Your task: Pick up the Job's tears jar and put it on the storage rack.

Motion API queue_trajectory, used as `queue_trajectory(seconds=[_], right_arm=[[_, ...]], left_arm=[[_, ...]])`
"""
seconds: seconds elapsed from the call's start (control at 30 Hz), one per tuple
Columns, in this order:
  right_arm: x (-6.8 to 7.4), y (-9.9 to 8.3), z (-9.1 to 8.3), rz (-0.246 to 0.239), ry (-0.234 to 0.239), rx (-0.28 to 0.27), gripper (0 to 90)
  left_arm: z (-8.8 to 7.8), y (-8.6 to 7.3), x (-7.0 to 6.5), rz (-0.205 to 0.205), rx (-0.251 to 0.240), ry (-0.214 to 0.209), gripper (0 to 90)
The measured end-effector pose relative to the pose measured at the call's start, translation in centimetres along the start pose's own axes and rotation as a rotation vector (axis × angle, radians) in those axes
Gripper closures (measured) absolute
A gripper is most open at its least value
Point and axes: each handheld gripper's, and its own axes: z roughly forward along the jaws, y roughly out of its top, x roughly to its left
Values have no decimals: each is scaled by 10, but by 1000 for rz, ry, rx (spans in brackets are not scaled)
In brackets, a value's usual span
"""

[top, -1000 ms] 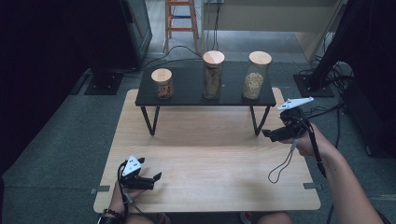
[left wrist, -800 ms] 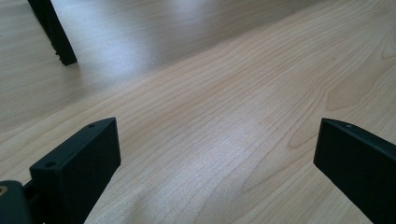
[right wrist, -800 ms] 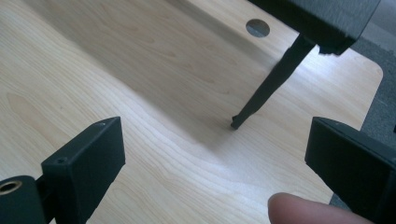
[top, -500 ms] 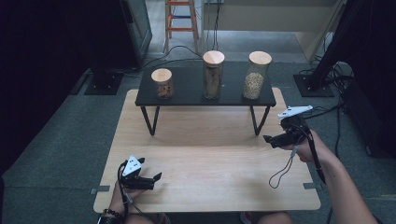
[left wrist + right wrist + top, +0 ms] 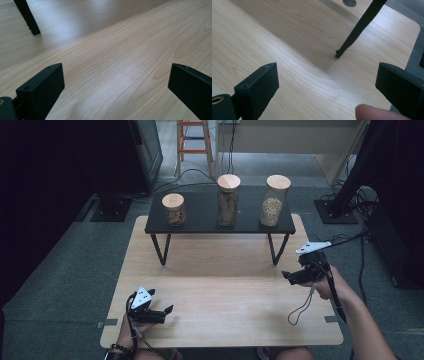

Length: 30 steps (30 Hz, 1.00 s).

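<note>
Both grippers stood wide and empty when I looked. My right gripper hung over the right edge of the table, jaws spread with only bare wood between them; in the right gripper view a fingertip showed at the bottom edge, and a leg of the black shelf stood just ahead of the jaws. My left gripper sat low near the front left corner, jaws equally far apart over bare wood, with another shelf leg farther off. Nearest to the right gripper, though well apart from it, was the grain jar at the right end of the shelf. A tall jar stood mid-shelf and a short jar at the left end, all three with wooden lids.
</note>
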Motion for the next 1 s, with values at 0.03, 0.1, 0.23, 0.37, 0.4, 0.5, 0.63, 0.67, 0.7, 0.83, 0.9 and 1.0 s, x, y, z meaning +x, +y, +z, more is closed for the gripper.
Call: queue_trajectory(seconds=[0.03, 0.1, 0.23, 0.37, 0.4, 0.5, 0.63, 0.67, 0.7, 0.83, 0.9, 1.0], right_arm=[[1, -1, 1, 3, 0, 3, 49], [1, -3, 3, 5, 3, 6, 48], [3, -9, 8, 8, -2, 10, 48], [5, -15, 13, 11, -7, 13, 50], [5, -17, 14, 9, -5, 15, 50], [6, -23, 18, 10, -5, 20, 50], [5, -32, 22, 25, -6, 20, 50], [6, -34, 23, 27, -6, 21, 50], [6, -36, 25, 25, -7, 24, 50], [8, -42, 29, 27, -9, 29, 50], [9, -45, 31, 29, -9, 26, 50], [11, -49, 35, 35, -11, 25, 50]], left_arm=[[0, 0, 0, 0, 0, 0, 6], [0, 0, 0, 0, 0, 0, 6], [0, 0, 0, 1, 2, 0, 6], [0, 0, 0, 1, 3, 1, 6], [0, 1, 0, 1, 3, 1, 7], [0, 0, 0, -1, 3, 0, 6], [0, 1, 0, 4, 5, 1, 6], [0, 1, 0, 3, 5, 1, 6], [0, 1, -1, 3, 5, 2, 6], [0, 1, -1, 4, 6, 3, 6], [0, 1, -1, 4, 5, 4, 6], [0, 1, -1, 4, 6, 4, 6]])
